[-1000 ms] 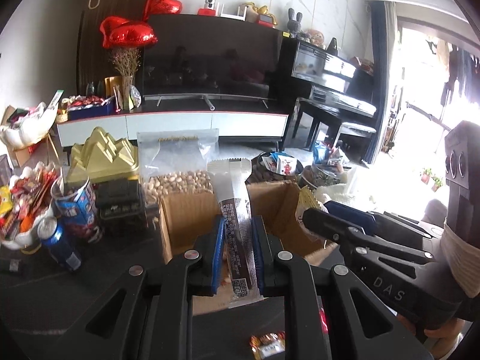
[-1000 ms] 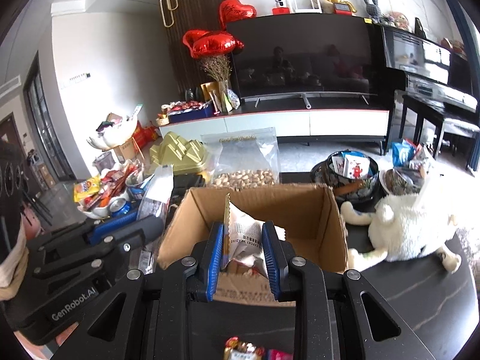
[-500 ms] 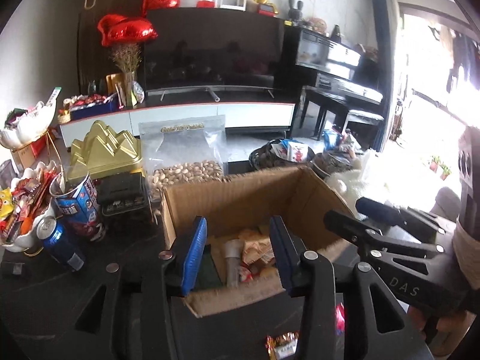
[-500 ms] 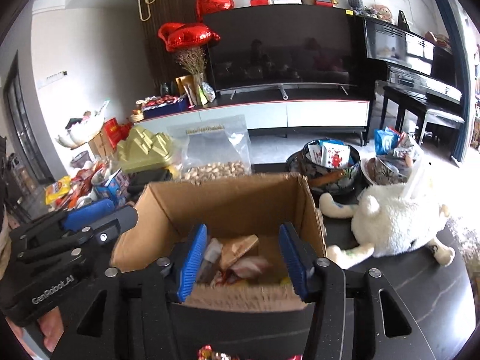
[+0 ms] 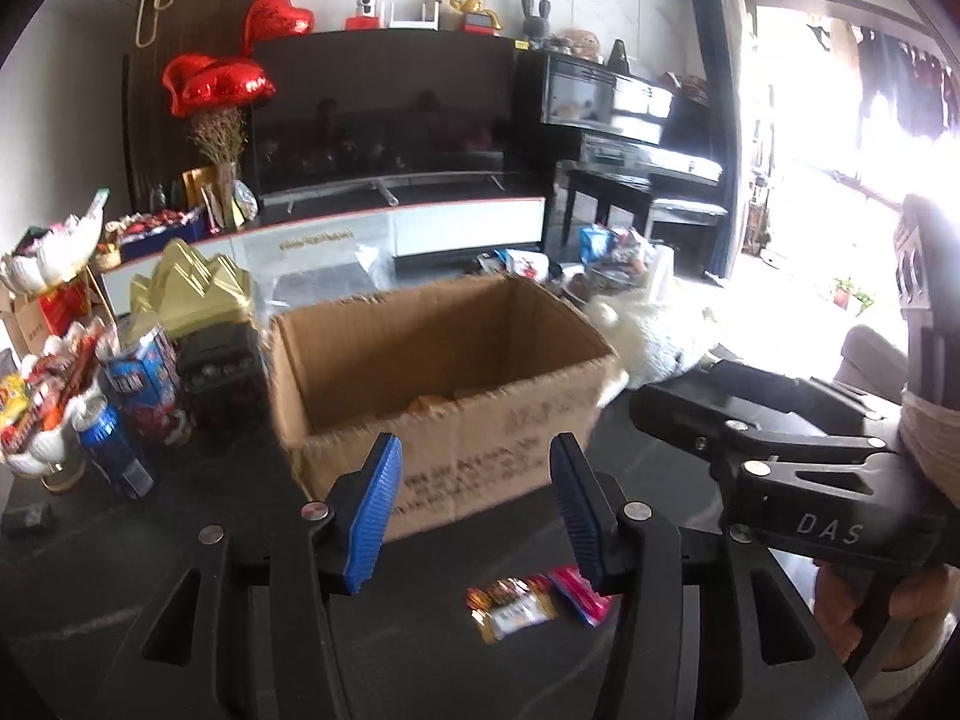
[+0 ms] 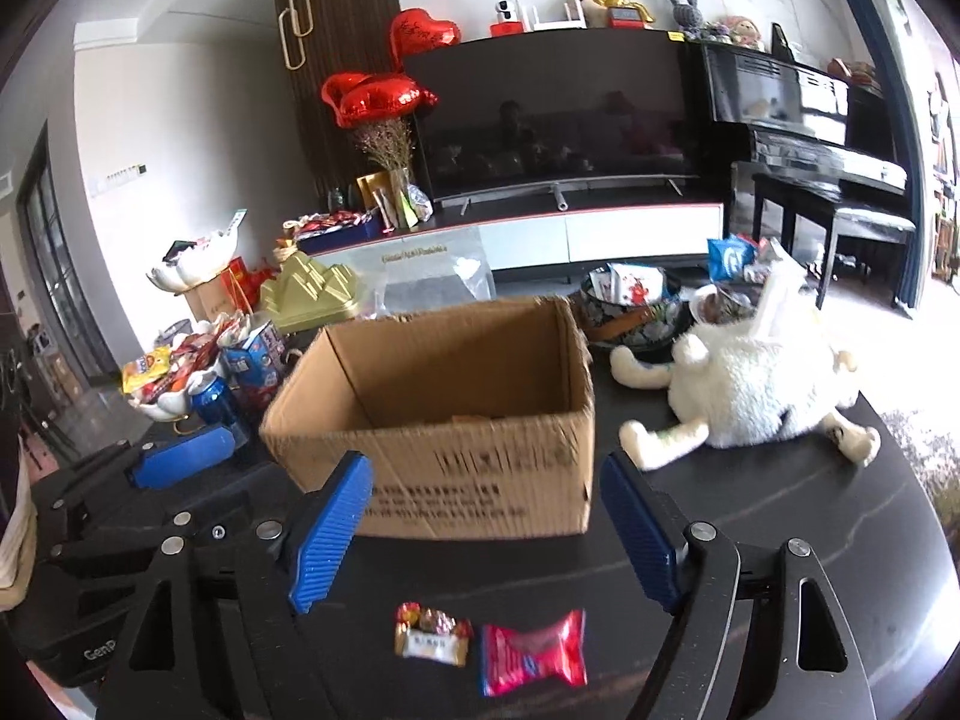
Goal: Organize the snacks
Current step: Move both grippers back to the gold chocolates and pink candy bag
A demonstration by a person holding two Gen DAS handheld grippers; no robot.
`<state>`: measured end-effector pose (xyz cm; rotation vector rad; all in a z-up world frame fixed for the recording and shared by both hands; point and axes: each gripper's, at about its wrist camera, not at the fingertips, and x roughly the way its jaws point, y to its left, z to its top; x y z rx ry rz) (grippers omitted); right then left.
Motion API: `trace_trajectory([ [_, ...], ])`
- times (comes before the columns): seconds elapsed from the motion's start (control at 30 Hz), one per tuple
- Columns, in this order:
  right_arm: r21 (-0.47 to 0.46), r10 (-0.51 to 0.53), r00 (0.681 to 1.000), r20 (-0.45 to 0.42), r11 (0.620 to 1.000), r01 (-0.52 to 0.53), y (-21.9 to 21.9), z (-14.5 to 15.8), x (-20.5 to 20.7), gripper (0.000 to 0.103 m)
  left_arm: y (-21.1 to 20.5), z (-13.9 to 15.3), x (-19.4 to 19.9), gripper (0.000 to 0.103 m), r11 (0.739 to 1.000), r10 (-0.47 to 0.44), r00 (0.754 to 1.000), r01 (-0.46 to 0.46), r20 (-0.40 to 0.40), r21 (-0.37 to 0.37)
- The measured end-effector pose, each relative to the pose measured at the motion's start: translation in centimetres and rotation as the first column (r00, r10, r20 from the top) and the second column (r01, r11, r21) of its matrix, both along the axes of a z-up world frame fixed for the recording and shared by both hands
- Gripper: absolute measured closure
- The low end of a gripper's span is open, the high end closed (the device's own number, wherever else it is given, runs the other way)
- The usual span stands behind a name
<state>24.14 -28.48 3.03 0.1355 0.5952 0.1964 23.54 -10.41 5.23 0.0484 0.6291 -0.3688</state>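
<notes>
Your left gripper [image 5: 477, 504] and right gripper [image 6: 483, 531] are both opening, fingers empty, before the cardboard box [image 6: 444, 420]; 2 candies [image 6: 489, 645] lie on the counter [image 6: 780, 498].

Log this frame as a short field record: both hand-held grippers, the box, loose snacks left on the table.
left hand-held gripper: jaws opening, nothing between them
right hand-held gripper: jaws opening, nothing between them
cardboard box: open-topped, upright on the dark table, some wrappers visible inside
loose snacks: gold-wrapped candy and pink-wrapped candy, side by side on the table in front of the box
plush toy: lying to the right of the box
</notes>
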Motion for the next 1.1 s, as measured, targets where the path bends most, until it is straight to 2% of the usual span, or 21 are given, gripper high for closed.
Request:
trace_trajectory([
  [0.2,0.049,-0.017,0.999,-0.039,0.999,0.019,-1.5,-2.5,-1.4,0.019,-1.0,-1.8,-1.7,0.049,1.000,-0.004,1.000,0.004,-0.006,0.030],
  [0.37,0.058,-0.062,0.992,-0.109,0.996,0.069,-2.1,-5.3,-1.3,0.019,-1.2,-4.6,-1.4,0.049,0.998,0.008,0.999,-0.005,-0.050,0.061],
  [0.6,0.048,-0.129,0.969,-0.209,0.989,0.142,-2.5,-9.2,-1.1,0.019,-0.9,-8.0,-0.5,0.049,0.999,-0.007,0.990,0.014,-0.140,0.050],
  [0.77,0.061,-0.114,0.958,-0.265,0.989,0.134,-2.5,-11.1,-0.8,0.019,-1.3,-9.7,-0.4,0.049,0.998,-0.029,0.983,0.038,-0.181,0.045],
  [1.1,0.016,-0.109,0.929,-0.353,0.992,0.122,-1.9,-13.7,0.3,0.019,-1.3,-12.4,0.8,0.049,0.994,-0.054,0.977,0.071,-0.204,0.077],
])
